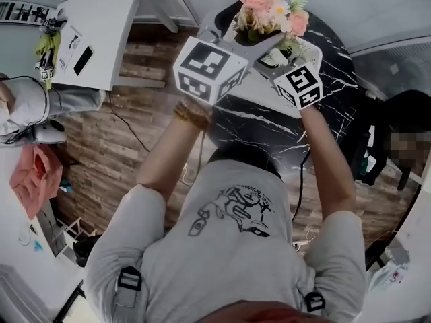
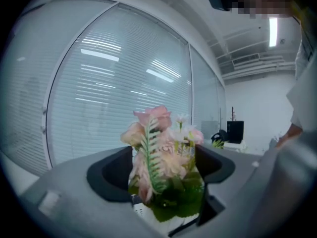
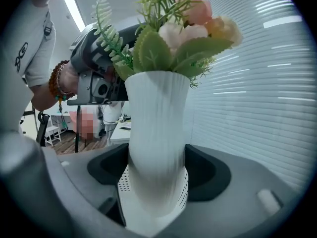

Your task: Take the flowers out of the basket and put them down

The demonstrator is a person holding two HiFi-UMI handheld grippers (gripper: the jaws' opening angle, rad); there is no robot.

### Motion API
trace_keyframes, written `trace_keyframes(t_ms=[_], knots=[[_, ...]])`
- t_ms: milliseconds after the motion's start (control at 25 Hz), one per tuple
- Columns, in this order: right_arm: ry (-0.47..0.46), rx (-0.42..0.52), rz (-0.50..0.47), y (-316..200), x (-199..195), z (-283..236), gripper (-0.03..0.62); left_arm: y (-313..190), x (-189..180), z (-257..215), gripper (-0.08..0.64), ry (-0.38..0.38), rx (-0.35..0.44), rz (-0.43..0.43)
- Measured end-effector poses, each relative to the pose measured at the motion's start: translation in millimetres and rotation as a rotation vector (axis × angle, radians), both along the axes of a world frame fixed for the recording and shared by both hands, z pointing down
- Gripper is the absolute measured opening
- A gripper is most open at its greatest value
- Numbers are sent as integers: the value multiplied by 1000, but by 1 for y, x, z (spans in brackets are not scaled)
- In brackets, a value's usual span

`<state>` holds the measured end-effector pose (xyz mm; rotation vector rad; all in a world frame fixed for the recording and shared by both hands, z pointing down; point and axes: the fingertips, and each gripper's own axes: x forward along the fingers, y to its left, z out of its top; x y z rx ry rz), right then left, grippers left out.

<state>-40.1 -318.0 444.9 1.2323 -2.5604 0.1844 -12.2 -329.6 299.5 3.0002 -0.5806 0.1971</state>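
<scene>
The left gripper and the right gripper are both held up over the black marble table. Each is clamped on the white perforated basket. The pink flowers stand in a ribbed white vase inside the basket, at the person's twelve o'clock.

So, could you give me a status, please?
Left tool and right tool both clamped on flower vase. Vase raised; white basket just beneath. Nothing blocking.

Head view: above, facing steeply down; flowers far, top edge. Left gripper view: level, flowers close ahead. Right gripper view: same flowers, opposite side.
</scene>
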Motion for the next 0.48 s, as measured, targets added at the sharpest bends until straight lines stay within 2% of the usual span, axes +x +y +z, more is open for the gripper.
trace_keyframes(t_ms=[240,480], knots=[[3,46,19,15,2,-53,362,20,-1,-54,391,22,54,10],[-2,68,25,27,6,-71,362,36,2,-73,385,34,82,14]])
